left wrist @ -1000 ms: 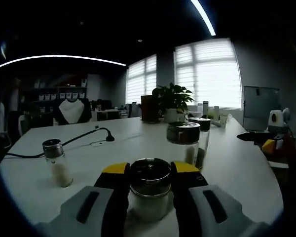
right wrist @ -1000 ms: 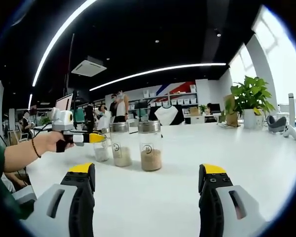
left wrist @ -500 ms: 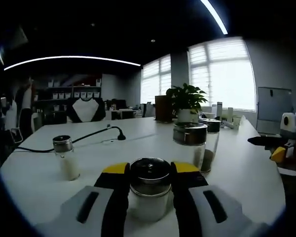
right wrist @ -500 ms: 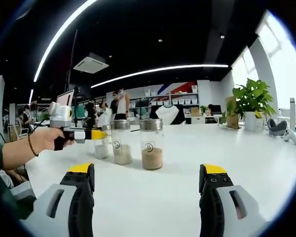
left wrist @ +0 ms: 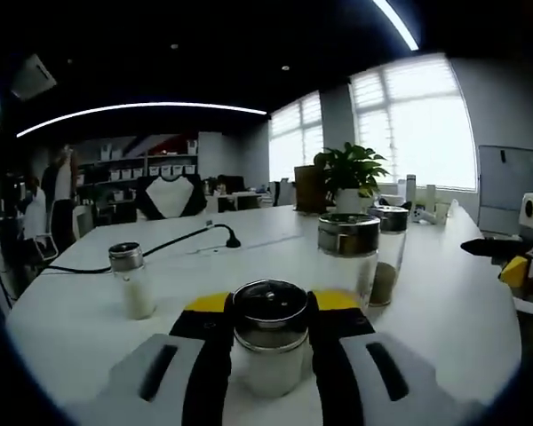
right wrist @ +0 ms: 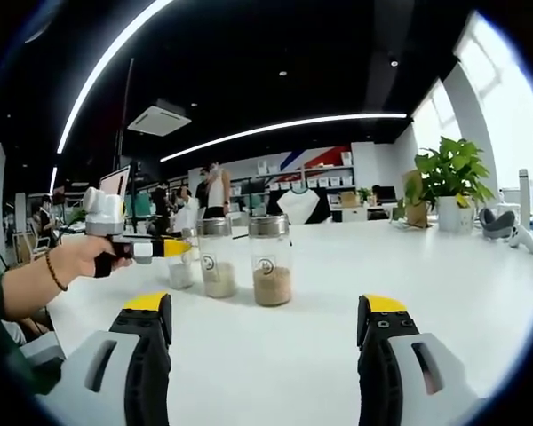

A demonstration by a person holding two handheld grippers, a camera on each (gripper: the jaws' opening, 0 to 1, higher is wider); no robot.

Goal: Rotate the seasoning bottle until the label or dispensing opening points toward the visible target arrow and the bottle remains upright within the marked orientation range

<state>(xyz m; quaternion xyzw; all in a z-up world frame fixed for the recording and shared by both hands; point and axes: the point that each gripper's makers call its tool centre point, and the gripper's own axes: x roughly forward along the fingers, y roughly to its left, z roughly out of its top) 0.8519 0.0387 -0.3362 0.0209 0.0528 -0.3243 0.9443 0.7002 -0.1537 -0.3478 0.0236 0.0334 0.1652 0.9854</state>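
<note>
White worktop (left wrist: 444, 311) is stretching away toward a potted plant (left wrist: 349, 170) and bright windows in the left gripper view, and the left tongs (left wrist: 268, 311) are clenching a seasoning bottle (left wrist: 269, 342) with a shiny metal lid, one jaw on each side, the bottle standing upright with its long axis vertical. Beyond it and to its right, two taller jars (left wrist: 362, 257) are standing close together; a small shaker (left wrist: 134, 280) is standing well to its left. No target arrow is showing, so the needed turn direction is unclear. In the right gripper view, the right tongs (right wrist: 268, 324) are hanging released, jaws wide apart over bare worktop. A hand (right wrist: 75, 260) is holding the left tongs beside the jars, so the left hand looks placed to twist the bottle.
</note>
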